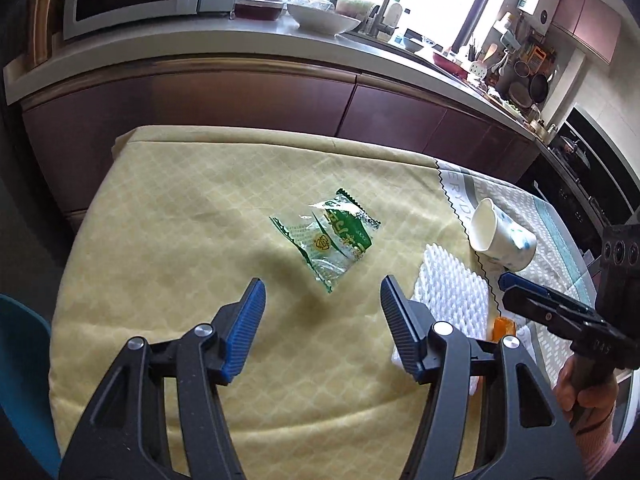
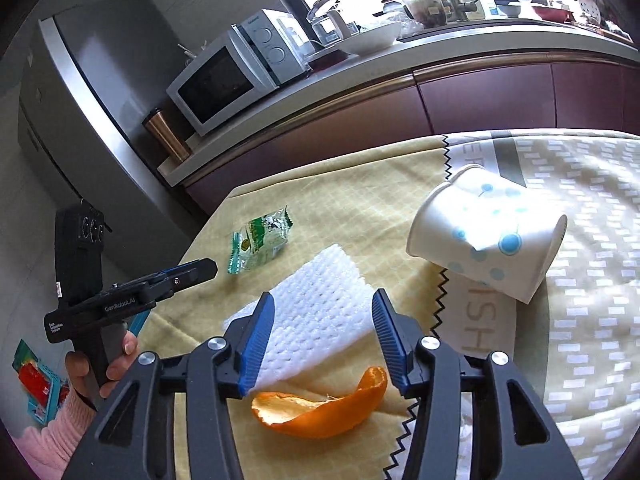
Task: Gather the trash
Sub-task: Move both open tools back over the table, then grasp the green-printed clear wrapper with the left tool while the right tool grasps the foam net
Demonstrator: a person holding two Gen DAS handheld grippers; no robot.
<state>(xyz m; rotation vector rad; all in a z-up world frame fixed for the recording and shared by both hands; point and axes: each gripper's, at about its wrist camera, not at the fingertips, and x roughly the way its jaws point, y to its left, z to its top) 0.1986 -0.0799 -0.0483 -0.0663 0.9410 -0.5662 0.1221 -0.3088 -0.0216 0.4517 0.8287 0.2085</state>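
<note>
While both claws hover above the table, neither has hold of anything: the left gripper (image 1: 323,304) is spread wide and empty, and the right gripper (image 2: 323,320) is likewise wide open with nothing between its blue pads.

From the left wrist view, the green snack wrapper (image 1: 328,236) lies flat on the yellow tablecloth (image 1: 180,220) at about 12 o'clock from the left claw, just ahead of the fingertips and apart from them. At 2 o'clock sits the white foam net (image 1: 452,292), partly hidden behind the right-hand finger of that claw. Beyond it, at about 2 o'clock, a paper cup (image 1: 502,236) with blue dots lies on its side on the patterned grey cloth (image 1: 560,216). The right gripper (image 1: 505,280) shows at 3 o'clock, seen side-on there.

From the right wrist view, the orange peel (image 2: 320,412) lies curled at 6 o'clock, below and between the open fingers, near their bases. The foam net (image 2: 316,304) stretches at 12 o'clock, its near edge behind the fingers. The wrapper (image 2: 260,244) is at 11 o'clock, the tipped cup (image 2: 488,236) at 2 o'clock, its mouth facing left. The left gripper (image 2: 208,266) enters at 9 o'clock.

Behind the table run the kitchen counter (image 2: 440,52), a microwave (image 2: 236,72) and a white bowl (image 1: 323,20).
</note>
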